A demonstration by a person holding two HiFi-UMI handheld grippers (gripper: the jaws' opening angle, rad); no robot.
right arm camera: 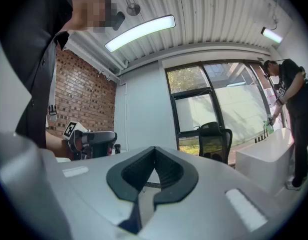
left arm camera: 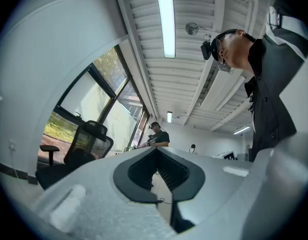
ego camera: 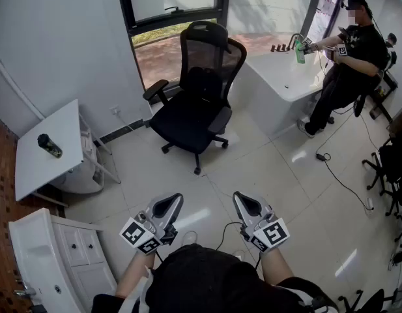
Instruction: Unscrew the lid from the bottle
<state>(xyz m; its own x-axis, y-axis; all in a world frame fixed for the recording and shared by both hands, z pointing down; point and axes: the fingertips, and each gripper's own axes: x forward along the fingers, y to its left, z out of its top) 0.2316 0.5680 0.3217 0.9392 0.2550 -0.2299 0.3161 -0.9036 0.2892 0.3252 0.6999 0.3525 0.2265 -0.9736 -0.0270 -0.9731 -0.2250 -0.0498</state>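
Observation:
A dark bottle (ego camera: pixel 49 146) with a black lid stands on the small white table (ego camera: pixel 38 168) at the far left of the head view. Both grippers are held low in front of my body, over the tiled floor and well away from that table. My left gripper (ego camera: pixel 167 207) is shut with nothing in it; in its own view the jaws (left arm camera: pixel 156 149) meet, tilted slightly upward toward the window. My right gripper (ego camera: pixel 245 204) is shut and empty too (right arm camera: pixel 154 148). The left gripper (right arm camera: pixel 91 141) also shows in the right gripper view.
A black office chair (ego camera: pixel 197 96) stands on the floor ahead. Another person (ego camera: pixel 354 51) works with a green bottle (ego camera: pixel 299 51) at a white desk (ego camera: pixel 285 77), back right. A white cabinet (ego camera: pixel 51 259) is at my lower left. A cable (ego camera: pixel 337 175) trails on the floor.

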